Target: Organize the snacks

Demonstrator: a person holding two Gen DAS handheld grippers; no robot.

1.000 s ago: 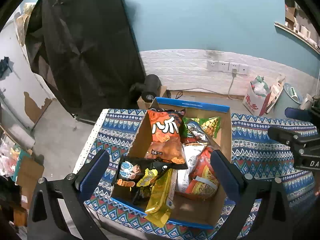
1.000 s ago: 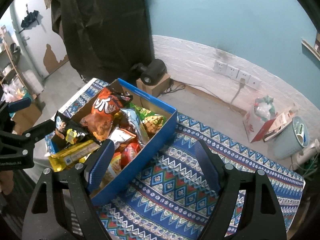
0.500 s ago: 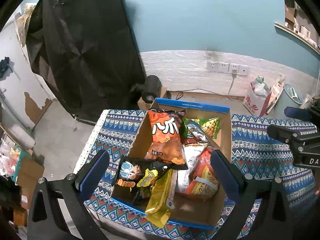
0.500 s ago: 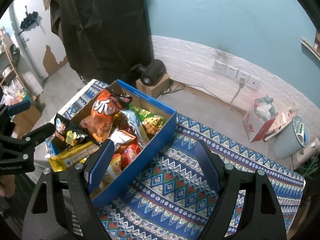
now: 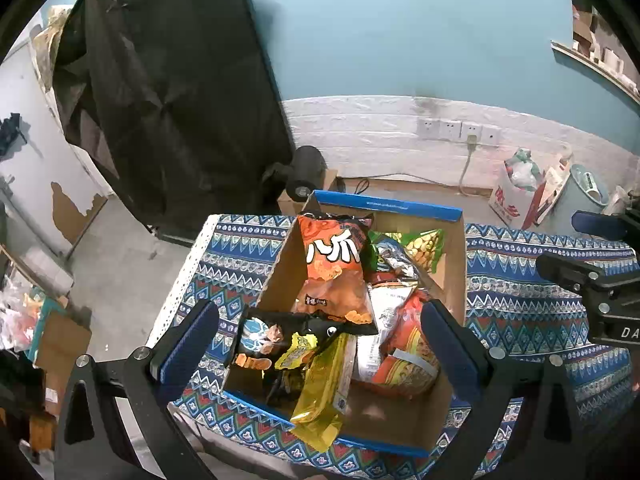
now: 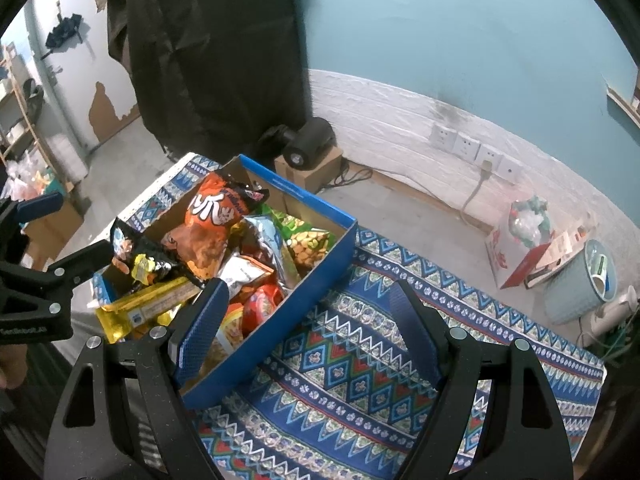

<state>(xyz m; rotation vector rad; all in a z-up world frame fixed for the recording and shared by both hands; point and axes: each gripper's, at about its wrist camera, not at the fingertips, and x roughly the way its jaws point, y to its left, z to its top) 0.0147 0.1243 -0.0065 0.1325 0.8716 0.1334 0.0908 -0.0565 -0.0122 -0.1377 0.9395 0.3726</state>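
A blue-edged cardboard box (image 5: 400,209) (image 6: 320,276) on a patterned table holds several snack packets: an orange chip bag (image 5: 334,268) (image 6: 210,228), a black packet (image 5: 276,336) (image 6: 136,256), a long yellow pack (image 5: 324,392) (image 6: 148,308), a green bag (image 5: 424,246) (image 6: 308,240) and a red-orange bag (image 5: 408,356) (image 6: 260,308). My left gripper (image 5: 320,352) is open and empty, hovering above the box's near end. My right gripper (image 6: 308,332) is open and empty above the box's right wall and the cloth.
The blue patterned tablecloth (image 6: 360,384) (image 5: 520,288) lies right of the box. Behind the table are a black backdrop (image 5: 168,92), a black lamp on a small carton (image 6: 308,152), wall sockets (image 5: 456,130), a red-white bag (image 6: 520,236) and a pale bin (image 6: 580,284).
The right gripper's view has shifted slightly, with the box a little nearer. The left gripper has hardly moved. Both stay open.
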